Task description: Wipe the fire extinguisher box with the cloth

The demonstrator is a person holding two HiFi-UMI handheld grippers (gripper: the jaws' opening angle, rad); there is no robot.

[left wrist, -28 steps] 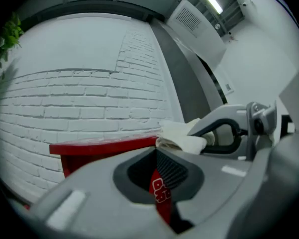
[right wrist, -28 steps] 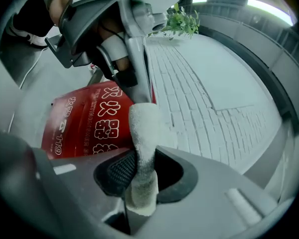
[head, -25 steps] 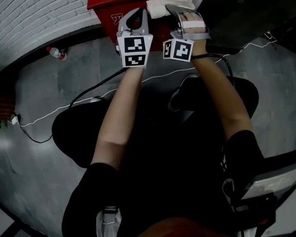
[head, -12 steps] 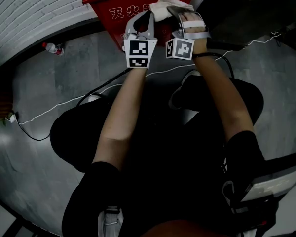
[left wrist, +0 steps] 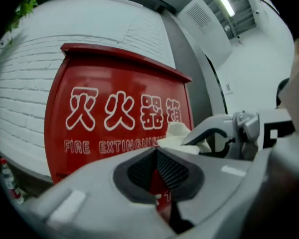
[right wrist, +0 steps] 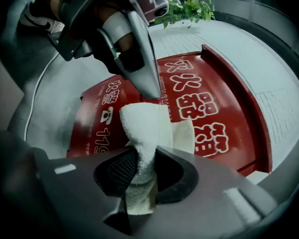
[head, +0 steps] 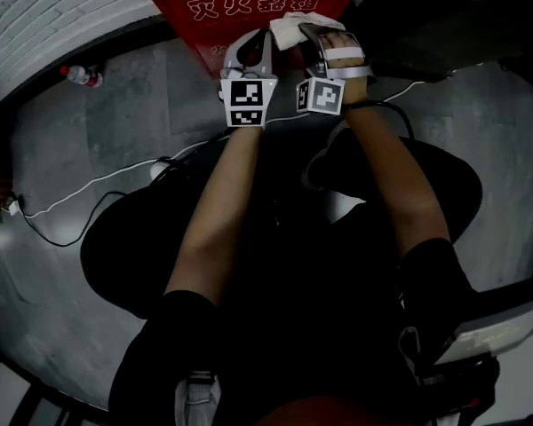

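Pointing lengthwise at the box (right wrist: 236, 101) — cloth (right wrist: 142, 128) in right gripper (right wrist: 139, 177).

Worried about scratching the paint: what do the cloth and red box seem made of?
The cloth: white terry-like fabric, by its nubby weave and folds. The fire extinguisher box: glossy red, likely painted metal by its sheen and thin rim, though plastic is possible.

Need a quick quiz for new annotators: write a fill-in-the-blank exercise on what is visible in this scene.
1. The right gripper is shut on a white ____.
2. The fire extinguisher box is coloured ____.
3. The wall behind the box is made of white ____.
Missing words: cloth; red; brick.
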